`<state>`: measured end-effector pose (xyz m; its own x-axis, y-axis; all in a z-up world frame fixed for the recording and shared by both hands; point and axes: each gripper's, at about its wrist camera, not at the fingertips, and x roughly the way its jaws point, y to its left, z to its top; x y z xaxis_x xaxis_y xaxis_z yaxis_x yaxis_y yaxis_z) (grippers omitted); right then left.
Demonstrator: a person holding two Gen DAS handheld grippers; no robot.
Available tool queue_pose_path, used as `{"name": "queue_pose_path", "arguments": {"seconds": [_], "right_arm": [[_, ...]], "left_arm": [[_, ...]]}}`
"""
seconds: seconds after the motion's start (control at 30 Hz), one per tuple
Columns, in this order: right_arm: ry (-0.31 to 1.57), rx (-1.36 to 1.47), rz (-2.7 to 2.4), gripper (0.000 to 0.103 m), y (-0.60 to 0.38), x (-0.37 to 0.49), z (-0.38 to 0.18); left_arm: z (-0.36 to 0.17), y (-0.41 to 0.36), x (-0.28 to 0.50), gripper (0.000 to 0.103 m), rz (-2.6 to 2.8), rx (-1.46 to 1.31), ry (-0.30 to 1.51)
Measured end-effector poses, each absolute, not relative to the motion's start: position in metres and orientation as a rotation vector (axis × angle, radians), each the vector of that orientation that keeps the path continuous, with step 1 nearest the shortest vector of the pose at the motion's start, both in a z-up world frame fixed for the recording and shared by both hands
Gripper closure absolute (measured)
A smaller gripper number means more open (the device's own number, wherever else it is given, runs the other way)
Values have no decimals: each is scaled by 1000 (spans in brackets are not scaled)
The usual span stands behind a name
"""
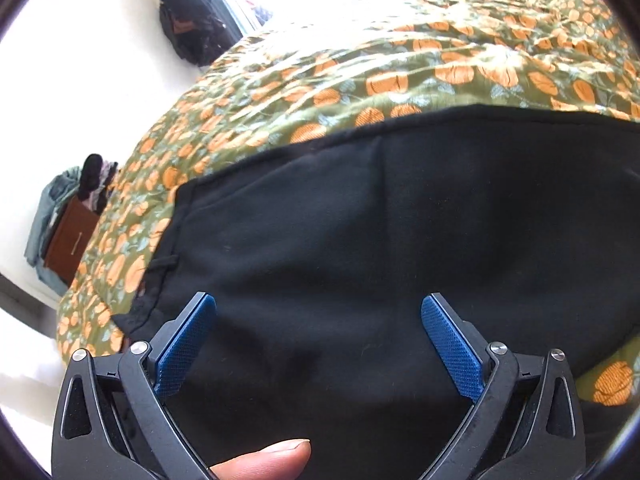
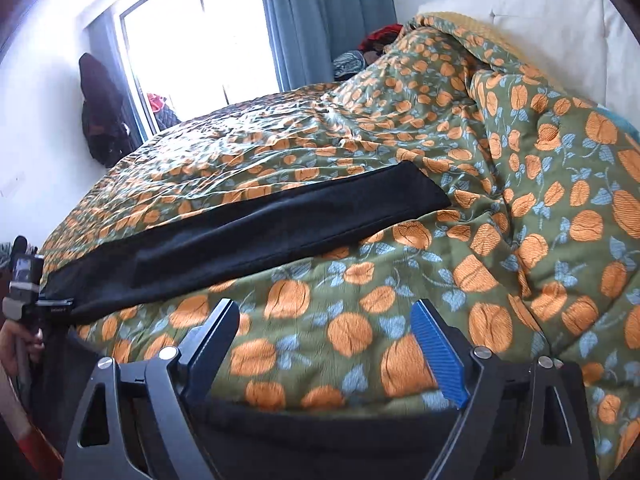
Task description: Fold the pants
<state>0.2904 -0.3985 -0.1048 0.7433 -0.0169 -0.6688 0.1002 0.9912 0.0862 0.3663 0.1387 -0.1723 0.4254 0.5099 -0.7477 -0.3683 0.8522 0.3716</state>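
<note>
Black pants (image 1: 400, 240) lie flat on a green bedspread (image 1: 360, 76) with orange flowers. In the left wrist view their waist end with a belt loop fills the foreground. My left gripper (image 1: 318, 300) hovers over that end, open, with nothing between its blue pads (image 1: 184, 352). A thumb (image 1: 272, 460) shows at the bottom edge. In the right wrist view the pants (image 2: 260, 232) stretch as one long, narrow strip from lower left to the middle of the bed. My right gripper (image 2: 326, 306) stands open over bare bedspread (image 2: 500, 280), nearer to me than the strip and apart from it.
The quilt is bunched into a ridge (image 2: 520, 120) at the right, below a white headboard (image 2: 540, 12). A window with a blue curtain (image 2: 320, 20) lies beyond the bed. Dark clothes (image 2: 100, 120) hang on the left wall. A brown nightstand (image 1: 68, 240) holds piled clothes.
</note>
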Motion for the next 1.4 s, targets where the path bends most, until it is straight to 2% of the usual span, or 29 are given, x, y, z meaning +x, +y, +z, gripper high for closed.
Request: {"name": "queue_pose_path", "arguments": {"seconds": [0.07,0.17,0.33,0.47,0.53,0.6,0.7,1.0,1.1,1.27,1.4], "right_arm": [[715,63,-125,5,-389,254,-105],[764,56,-83,4,-368,227,-117],[822,-18,158,4,-296,222,-131],[849,-159,251,4,-240,218,-158],[943,-245,257,4,-222,220,-188],[923,-209,229,0,-225,217,-202],[943,-136,256,0,-236,221,-206],[951,-168,259,0,-235,219,-199],[929,-132,110,1,-271,218,-185],[940,208,-72,0,-371,211,-192],[935,90,-84,0,-355,211,-195]], "left_arm": [[-150,119,334,0,476,114,949],[-138,72,284,0,320,96,918],[-181,-4,225,0,167,101,1029],[-198,-33,208,0,170,157,989],[-204,-23,215,0,154,90,1028],[-207,-15,220,0,131,20,1037],[-210,-24,221,1,128,62,1028],[-204,-29,228,1,118,45,1068],[-186,-7,220,0,103,-19,1087],[-183,64,197,1,355,-57,1072],[-180,98,182,1,455,-194,1043]]}}
